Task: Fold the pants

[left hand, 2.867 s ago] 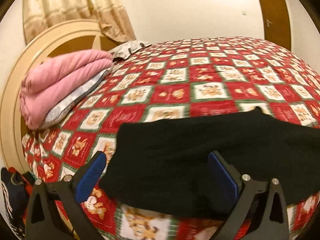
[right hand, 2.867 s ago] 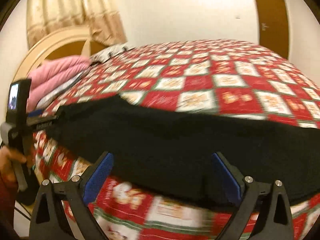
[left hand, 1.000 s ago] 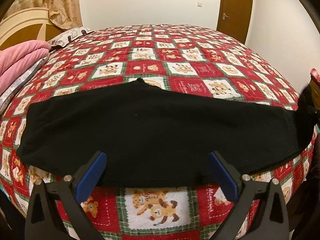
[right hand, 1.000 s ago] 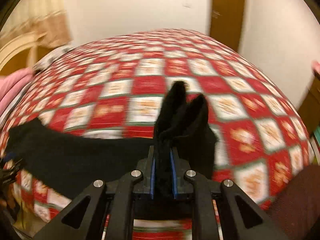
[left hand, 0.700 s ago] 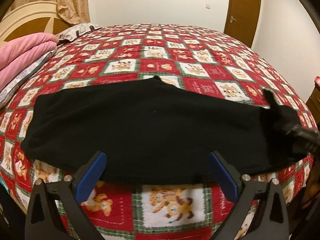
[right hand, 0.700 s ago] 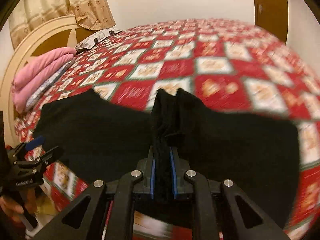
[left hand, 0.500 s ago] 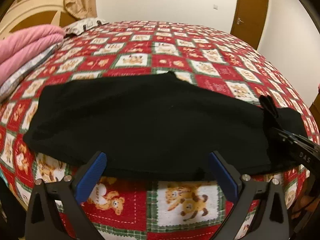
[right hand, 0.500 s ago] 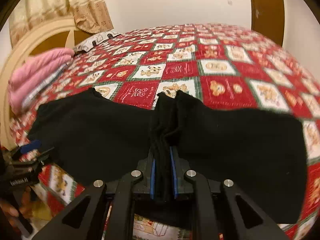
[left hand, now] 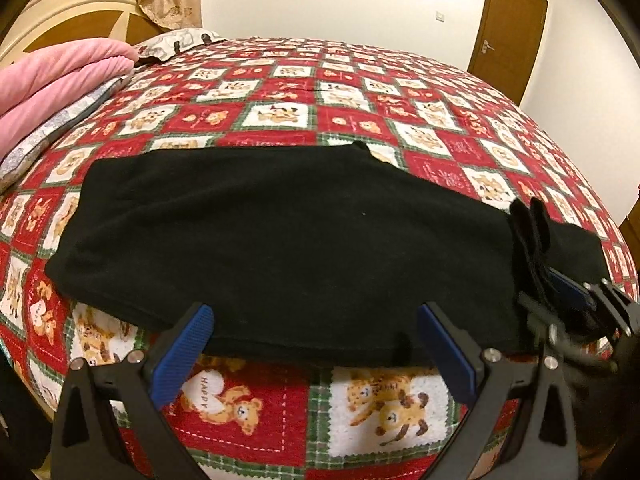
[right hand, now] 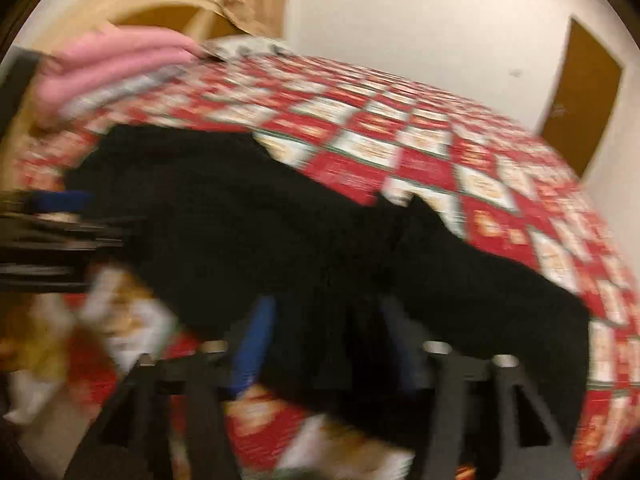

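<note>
The black pants (left hand: 280, 240) lie lengthwise across the near edge of the red patchwork bedspread (left hand: 352, 92). My left gripper (left hand: 316, 348) is open and empty, its blue pads at the pants' near hem. My right gripper (left hand: 560, 292) shows at the right of the left wrist view, holding a bunched leg end (left hand: 532, 232). In the blurred right wrist view the pants (right hand: 320, 240) fill the middle and my right gripper (right hand: 328, 348) has its jaws partly apart with black cloth between them. The left gripper (right hand: 56, 216) shows at the left edge there.
A folded pink blanket (left hand: 52, 80) and a patterned pillow (left hand: 176, 42) lie at the bed's head on the left, by a cream headboard (left hand: 76, 12). A brown door (left hand: 508, 36) stands in the far right wall. The bed's edge runs just below the pants.
The right gripper has carried the leg end leftward over the pants, and its jaws, tightly shut half a second ago, now stand partly apart. The left gripper stayed open near the hem.
</note>
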`<act>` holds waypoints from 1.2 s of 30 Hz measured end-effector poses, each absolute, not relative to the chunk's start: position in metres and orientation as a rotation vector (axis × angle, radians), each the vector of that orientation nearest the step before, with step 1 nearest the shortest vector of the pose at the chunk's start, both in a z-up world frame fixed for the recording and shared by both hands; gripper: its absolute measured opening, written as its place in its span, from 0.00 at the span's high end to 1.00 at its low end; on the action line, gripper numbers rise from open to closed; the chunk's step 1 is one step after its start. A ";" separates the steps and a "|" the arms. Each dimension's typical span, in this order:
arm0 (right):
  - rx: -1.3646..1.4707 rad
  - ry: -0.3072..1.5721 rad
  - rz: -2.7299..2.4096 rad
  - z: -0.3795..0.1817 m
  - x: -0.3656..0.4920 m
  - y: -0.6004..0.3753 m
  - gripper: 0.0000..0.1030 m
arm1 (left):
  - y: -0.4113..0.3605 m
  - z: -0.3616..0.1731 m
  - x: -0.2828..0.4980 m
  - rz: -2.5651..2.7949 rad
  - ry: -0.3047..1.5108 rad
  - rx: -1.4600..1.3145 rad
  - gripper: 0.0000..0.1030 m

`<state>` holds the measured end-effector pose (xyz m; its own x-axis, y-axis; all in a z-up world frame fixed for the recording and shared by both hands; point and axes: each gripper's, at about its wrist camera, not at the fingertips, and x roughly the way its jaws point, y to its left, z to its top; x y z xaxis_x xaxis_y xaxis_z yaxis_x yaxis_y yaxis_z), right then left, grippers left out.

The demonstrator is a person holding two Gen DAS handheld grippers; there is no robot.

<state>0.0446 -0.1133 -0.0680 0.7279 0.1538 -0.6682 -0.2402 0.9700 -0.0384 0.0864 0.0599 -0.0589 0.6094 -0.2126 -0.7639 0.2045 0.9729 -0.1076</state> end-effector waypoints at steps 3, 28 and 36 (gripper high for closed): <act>0.058 0.659 0.451 -0.051 0.015 -0.122 0.28 | 0.059 -0.057 0.086 -0.240 0.874 0.000 0.00; 0.235 0.643 0.104 -0.071 0.034 -0.190 0.15 | 0.212 -0.084 0.085 0.136 0.846 -0.400 0.00; 0.227 0.587 0.214 -0.047 0.003 -0.166 0.15 | 0.240 -0.098 0.095 0.074 0.821 -0.760 0.00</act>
<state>0.0033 -0.1663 -0.0470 0.8120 0.2627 -0.5212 -0.1341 0.9531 0.2714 0.0949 0.2404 -0.0975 0.6946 -0.2209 -0.6847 -0.3404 0.7375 -0.5833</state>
